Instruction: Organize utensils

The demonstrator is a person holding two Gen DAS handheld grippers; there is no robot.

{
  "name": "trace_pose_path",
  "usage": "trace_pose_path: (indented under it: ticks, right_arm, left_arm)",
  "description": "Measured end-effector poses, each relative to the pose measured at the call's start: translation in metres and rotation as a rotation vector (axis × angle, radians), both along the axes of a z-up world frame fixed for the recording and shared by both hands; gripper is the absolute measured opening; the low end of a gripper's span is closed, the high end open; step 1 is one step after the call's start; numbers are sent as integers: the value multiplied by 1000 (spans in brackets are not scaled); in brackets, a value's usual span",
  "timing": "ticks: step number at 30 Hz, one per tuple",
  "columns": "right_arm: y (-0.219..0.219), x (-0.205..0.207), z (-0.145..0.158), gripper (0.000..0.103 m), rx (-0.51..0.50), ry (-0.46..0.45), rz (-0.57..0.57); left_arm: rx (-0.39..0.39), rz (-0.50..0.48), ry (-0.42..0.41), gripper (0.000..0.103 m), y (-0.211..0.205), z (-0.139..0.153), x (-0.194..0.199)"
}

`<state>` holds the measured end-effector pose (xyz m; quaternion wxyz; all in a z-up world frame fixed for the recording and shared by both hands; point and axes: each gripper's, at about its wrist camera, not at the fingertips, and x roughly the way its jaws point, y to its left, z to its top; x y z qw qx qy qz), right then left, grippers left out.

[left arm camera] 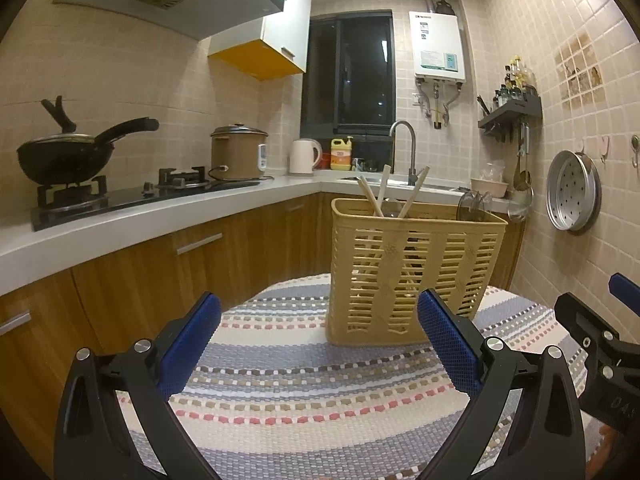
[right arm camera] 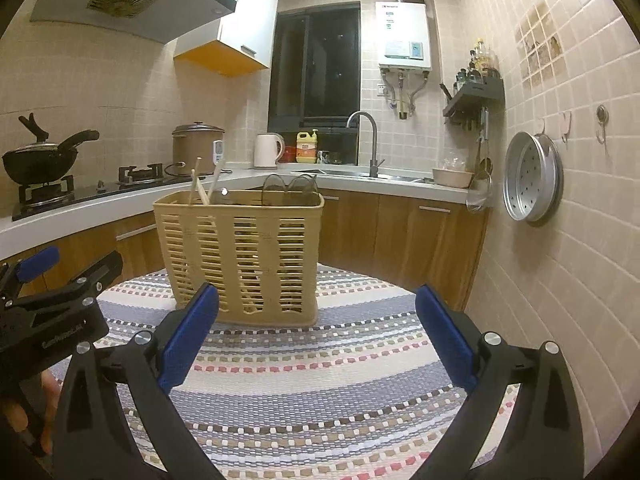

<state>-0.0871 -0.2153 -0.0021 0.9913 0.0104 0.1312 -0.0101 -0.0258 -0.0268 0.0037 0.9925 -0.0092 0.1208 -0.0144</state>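
Wooden utensils (left arm camera: 384,192) stand in slatted plastic basket (left arm camera: 408,276) on woven mat (left arm camera: 280,376); both grippers spread wide.

A round counter (left arm camera: 280,400) carries the things, covered all over by a woven mat (right arm camera: 320,380) in stripes of blue-grey, white, pink and brown. One thing stands directly on the mat: a tan plastic basket (left arm camera: 408,276) with slotted walls, upright, toward the far edge. Pale wooden handles (left arm camera: 384,190) lean out of its left end, and dark rounded utensils (right arm camera: 290,188) rise above the rim at its right end
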Motion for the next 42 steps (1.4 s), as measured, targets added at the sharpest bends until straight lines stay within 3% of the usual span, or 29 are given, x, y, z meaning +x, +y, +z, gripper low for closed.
trace_pose_path:
  ticks: [42]
  right_arm:
    - [-7, 2, -5, 95, 21, 31, -25]
  left_arm:
    - [3, -4, 16, 95, -1, -1, 2]
